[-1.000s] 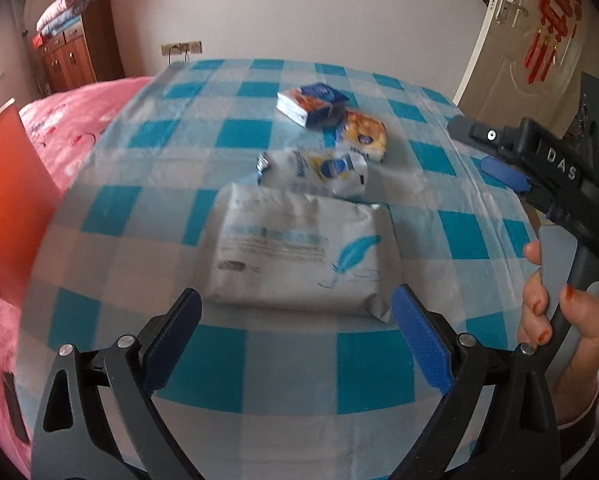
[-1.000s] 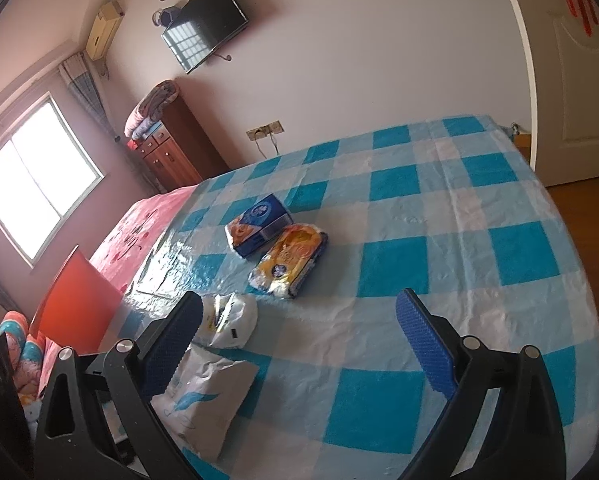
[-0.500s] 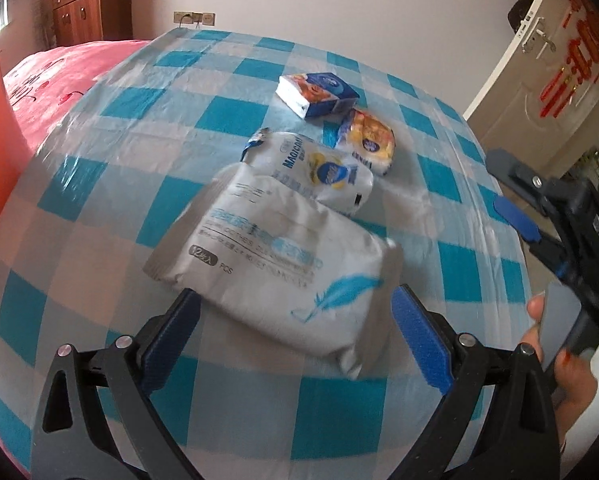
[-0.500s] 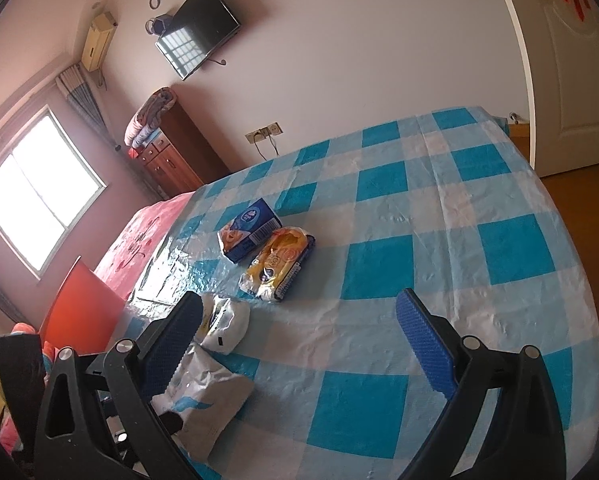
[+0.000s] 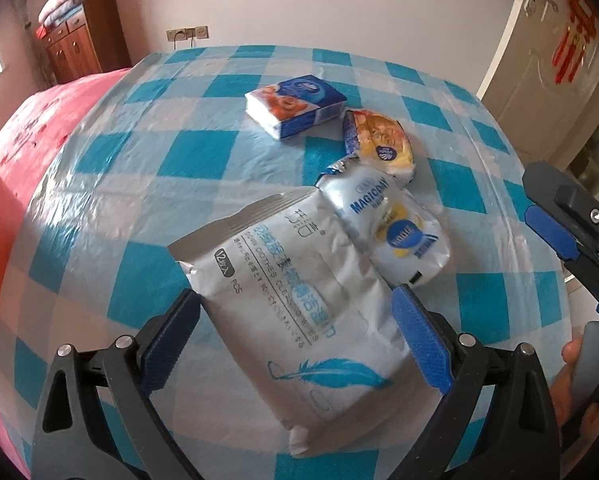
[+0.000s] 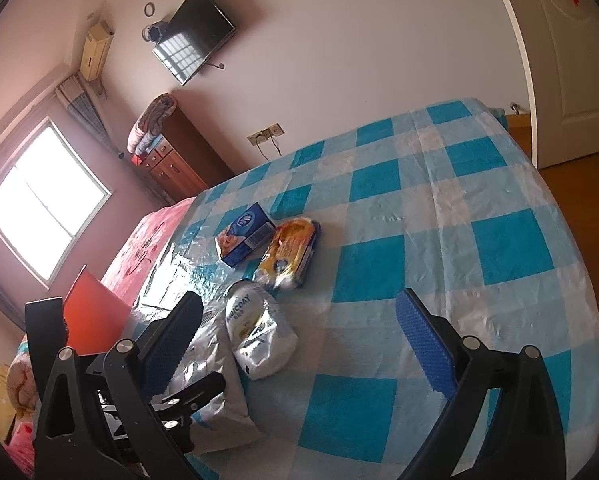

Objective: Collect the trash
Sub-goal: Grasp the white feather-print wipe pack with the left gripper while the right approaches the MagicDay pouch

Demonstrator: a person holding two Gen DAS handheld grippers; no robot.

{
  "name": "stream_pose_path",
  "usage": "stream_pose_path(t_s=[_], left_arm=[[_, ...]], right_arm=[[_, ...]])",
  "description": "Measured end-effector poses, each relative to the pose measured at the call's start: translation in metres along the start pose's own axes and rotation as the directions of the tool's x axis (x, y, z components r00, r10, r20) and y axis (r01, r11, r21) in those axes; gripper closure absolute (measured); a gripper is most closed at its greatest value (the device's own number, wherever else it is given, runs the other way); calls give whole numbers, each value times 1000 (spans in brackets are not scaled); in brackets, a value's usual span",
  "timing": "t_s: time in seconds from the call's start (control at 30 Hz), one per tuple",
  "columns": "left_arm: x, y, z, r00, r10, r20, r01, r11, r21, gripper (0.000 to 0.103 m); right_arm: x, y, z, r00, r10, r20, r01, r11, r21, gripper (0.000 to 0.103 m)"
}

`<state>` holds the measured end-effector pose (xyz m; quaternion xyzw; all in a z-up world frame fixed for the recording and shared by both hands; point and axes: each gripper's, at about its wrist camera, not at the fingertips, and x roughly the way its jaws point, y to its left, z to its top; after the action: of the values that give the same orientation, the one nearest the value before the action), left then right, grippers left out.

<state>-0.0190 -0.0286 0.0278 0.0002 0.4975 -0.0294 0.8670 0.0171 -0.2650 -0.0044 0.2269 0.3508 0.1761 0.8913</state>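
Closer now, my left gripper (image 5: 295,334) straddles the wet-wipes pack (image 5: 295,300) on the checkered tablecloth (image 5: 99,208), fingers wide. Closing could crumple or squirt it sideways. Right gripper (image 6: 299,340) hovers wide, empty.

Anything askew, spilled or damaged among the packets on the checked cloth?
Nothing spilled. The yellow snack packet looks torn open at one end, and the white wipes pack lies skewed, its corner overlapping the silver pouch.
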Motion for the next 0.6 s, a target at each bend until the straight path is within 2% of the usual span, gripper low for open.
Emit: stream_pose_path(t_s=[0.33, 0.53, 0.6], left_arm=[[9, -28, 5, 998, 62, 0, -61, 994, 87, 6], [15, -35, 3, 994, 113, 11, -114, 984, 138, 6], [15, -34, 2, 994, 109, 15, -110, 984, 138, 7]], right_arm=[[10, -10, 0, 999, -11, -45, 11, 1000, 13, 7], [17, -7, -4, 997, -17, -77, 17, 1000, -10, 7], [20, -7, -5, 996, -22, -85, 20, 1000, -18, 7]])
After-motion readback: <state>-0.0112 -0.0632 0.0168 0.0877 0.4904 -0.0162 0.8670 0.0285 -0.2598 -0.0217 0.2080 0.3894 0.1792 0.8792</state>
